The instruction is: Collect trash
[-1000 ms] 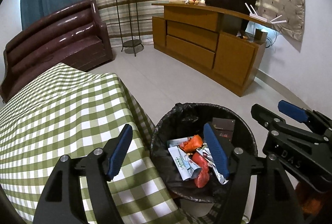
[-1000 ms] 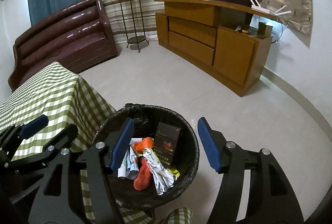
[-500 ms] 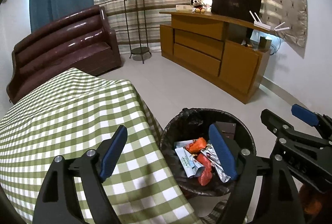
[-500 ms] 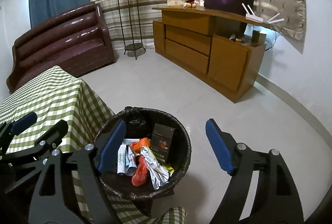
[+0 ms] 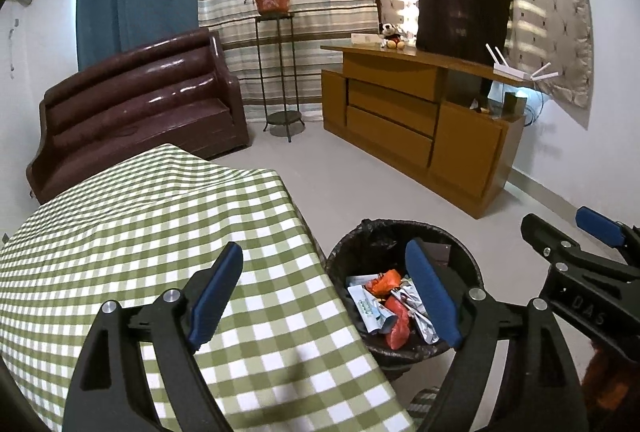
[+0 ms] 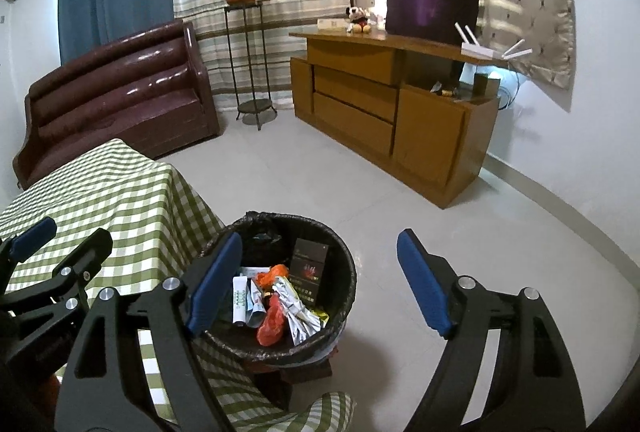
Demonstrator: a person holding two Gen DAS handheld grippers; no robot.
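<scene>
Right now my left claw (image 5: pixel 324 296) hangs wide apart with nothing between its blue pads, over the near corner of the tabletop (image 5: pixel 140 232), and my right claw (image 6: pixel 318 282) is spread just as wide and just as empty, above the floor with one pad over the near rim of the bin. What could go wrong, as I judge it, is mostly carelessness: the two claws ride near each other, and if I swing one across without looking, they could knock together; if I dip low, a finger could catch the loose black liner and drag the bin (image 6: pixel 348 272) over, spilling what is in it. The checked cloth hangs close to the bin's rim, so a snagged pad might pull it too. I see no trash on the visible part of the tabletop, so either the job is nearly done or the rest lies out of view. The bin stands on the floor just beside the tabletop's corner, lined in black, and holds a white tube-like pack (image 6: pixel 239 302), an orange wrapper (image 6: pixel 270 274), a red wrapper (image 6: pixel 271 324), crumpled silver foil (image 6: pixel 298 306) and a dark carton (image 6: pixel 309 270) leaning against its far wall. Farther off stand a brown sofa (image 5: pixel 140 111), a plant stand and a wooden cabinet.
</scene>
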